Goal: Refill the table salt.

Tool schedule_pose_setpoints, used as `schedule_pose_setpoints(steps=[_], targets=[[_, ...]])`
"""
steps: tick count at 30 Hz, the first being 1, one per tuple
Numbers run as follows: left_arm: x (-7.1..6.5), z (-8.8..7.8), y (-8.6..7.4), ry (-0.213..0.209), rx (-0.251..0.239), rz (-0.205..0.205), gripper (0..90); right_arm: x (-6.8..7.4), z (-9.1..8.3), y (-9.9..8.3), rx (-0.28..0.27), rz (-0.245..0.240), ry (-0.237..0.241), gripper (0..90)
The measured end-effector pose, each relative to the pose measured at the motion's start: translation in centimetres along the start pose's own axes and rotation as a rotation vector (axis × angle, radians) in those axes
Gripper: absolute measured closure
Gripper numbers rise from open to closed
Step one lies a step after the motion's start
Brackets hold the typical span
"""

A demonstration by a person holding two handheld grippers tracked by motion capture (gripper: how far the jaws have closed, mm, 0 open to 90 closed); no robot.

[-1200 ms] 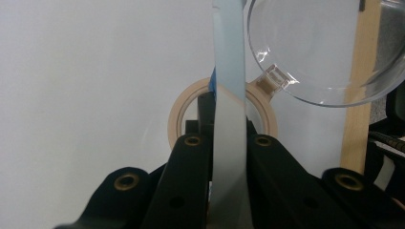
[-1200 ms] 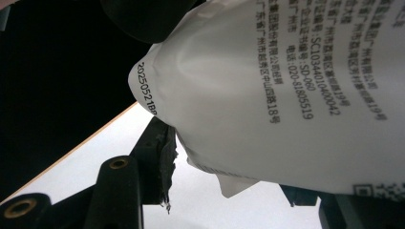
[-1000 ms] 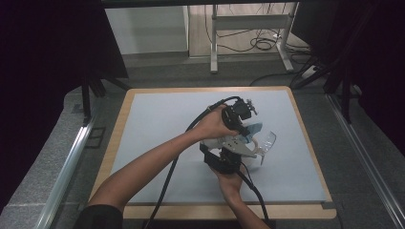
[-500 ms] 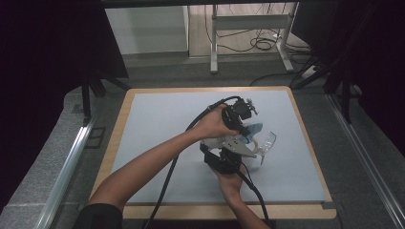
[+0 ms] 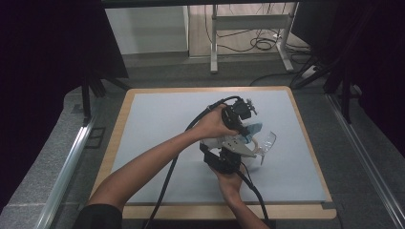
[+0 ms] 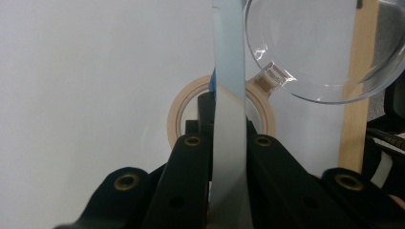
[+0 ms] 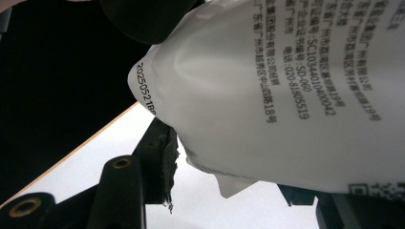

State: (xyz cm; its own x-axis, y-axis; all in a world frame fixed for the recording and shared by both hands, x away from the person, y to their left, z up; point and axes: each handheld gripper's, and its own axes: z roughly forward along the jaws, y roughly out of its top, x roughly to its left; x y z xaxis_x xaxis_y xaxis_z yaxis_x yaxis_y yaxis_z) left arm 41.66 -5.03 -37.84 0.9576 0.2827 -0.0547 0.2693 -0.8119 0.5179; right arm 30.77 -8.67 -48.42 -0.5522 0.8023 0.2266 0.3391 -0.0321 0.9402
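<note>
Left hand-held gripper [image 6: 228,157] clamped on pale blue strip [image 6: 229,95]; right hand-held gripper [image 7: 215,162] pinched white printed packet [image 7: 286,86], mid-counter [image 5: 157,114], beside clear bowl [image 6: 325,47]. Risk: opposing pull tears packet, strip slips.

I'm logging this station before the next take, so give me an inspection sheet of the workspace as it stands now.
Surface: pale grey mat on a wood-edged table, mostly bare.
Job's things: pale blue strip pinched upright between the left gripper's jaws; white printed packet close before the right gripper; clear plastic dish; tape roll flat on the mat.
Clutter: nothing seen.
Grippers: both held close together right of the mat's centre; whether the right grips the packet cannot be told.
Cables: a black cable trails from each gripper toward the person.
Surroundings: dark curtains, a metal stand and floor cables beyond the table.
</note>
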Motion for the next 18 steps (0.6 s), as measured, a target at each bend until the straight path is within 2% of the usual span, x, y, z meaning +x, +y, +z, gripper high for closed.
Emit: schedule_pose_setpoints(steps=[5,11,18], targets=[[0.00,-0.04,-0.02,0.002,0.003,0.000,90.0,0.02,0.05,0.08,-0.002,0.002,0.000,47.7],[-0.18,-0.15,0.18,0.009,0.005,0.006,90.0,0.10,0.02,0.52,-0.009,0.041,0.001,49.0],[-0.25,-0.23,0.29,0.011,0.008,0.008,90.0,0.14,-0.03,0.81,-0.014,0.047,0.000,49.0]])
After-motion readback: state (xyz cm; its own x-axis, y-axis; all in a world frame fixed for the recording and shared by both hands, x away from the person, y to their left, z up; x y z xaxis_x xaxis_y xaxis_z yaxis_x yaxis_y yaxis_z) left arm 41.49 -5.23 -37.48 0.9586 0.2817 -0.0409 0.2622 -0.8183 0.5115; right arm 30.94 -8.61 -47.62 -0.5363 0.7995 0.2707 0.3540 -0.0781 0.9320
